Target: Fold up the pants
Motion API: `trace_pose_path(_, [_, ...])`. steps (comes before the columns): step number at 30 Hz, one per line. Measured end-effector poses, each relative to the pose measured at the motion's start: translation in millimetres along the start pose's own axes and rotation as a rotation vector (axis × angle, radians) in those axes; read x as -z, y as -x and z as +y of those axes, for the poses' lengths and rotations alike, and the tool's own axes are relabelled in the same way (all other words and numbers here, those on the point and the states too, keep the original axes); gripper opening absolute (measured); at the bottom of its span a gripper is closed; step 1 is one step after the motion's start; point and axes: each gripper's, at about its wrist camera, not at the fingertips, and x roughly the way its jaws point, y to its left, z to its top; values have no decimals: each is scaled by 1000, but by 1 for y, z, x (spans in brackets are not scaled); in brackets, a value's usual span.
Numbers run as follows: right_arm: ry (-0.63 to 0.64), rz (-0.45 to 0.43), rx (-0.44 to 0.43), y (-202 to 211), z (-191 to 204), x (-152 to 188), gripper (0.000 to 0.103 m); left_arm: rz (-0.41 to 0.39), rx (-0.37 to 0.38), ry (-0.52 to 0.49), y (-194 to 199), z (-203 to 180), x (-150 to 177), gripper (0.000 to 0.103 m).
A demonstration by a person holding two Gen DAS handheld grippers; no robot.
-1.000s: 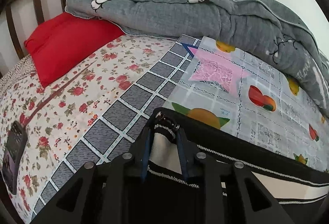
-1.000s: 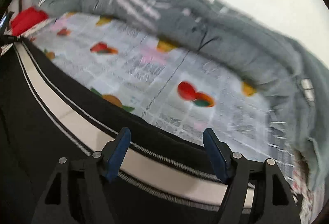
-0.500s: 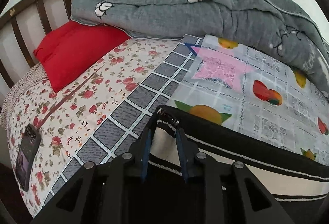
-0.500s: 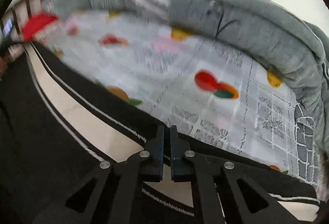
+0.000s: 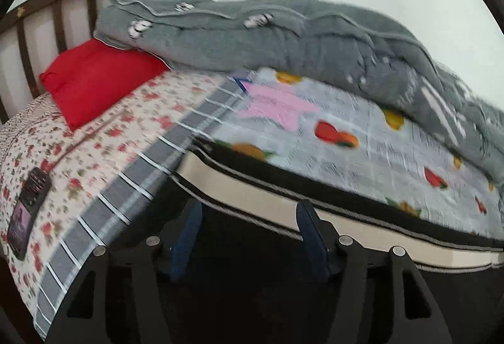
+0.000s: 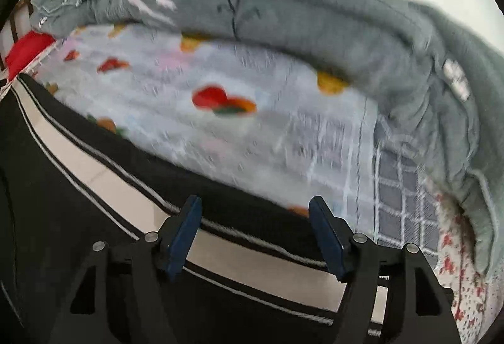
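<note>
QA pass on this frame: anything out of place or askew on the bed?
One stray item: a phone lies on the floral sheet near the bed's edge, left of the pants. The grey duvet is bunched along the wall. Pants lie flat; both grippers open, left gripper, right gripper.

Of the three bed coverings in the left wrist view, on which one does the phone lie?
The phone lies on the floral sheet with red roses, beside the red pillow, not on the fruit-print sheet or the grey quilt.
</note>
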Motion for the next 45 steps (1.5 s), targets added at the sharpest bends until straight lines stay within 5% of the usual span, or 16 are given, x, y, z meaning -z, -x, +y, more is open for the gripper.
trace_pose_path(3, [42,30,-10,-9,2,5,67,27,23,-18,0,-18,10,60])
trace_pose_path(6, [179,13,43,-5,25,12,10,30,33,-36,7,-29,18,60])
trace_pose_path(8, [207,-16,64,-1,28,15,8,23,32,-44,13,-34,21,60])
trace_pose_path(12, [14,-66,-43,-4,-8,8,6,33,54,-40,25,-38,26,60])
trace_pose_path(18, [55,-65,140,3,22,9,12,42,101,-81,48,-49,43,60])
trace_pose_path(20, [-6,-89,141,26,21,18,20,42,128,-101,56,-54,51,60])
trace_pose_path(22, [-77,-112,161,50,18,33,40,38,143,-115,61,-59,58,61])
trace_pose_path(28, [-360,-164,165,121,-7,113,61,76,236,-157,68,-81,90,62])
trace_pose_path(34, [-558,-130,222,159,-27,208,63,96,295,-158,75,-99,114,62])
trace_pose_path(36, [-648,-141,162,157,-37,225,63,113,303,-156,75,-105,120,62])
trace_pose_path(40, [-786,-196,9,140,-55,228,64,137,307,-156,77,-113,131,62])
trace_pose_path(45, [-766,-171,40,105,-59,199,57,162,267,-164,74,-115,142,67])
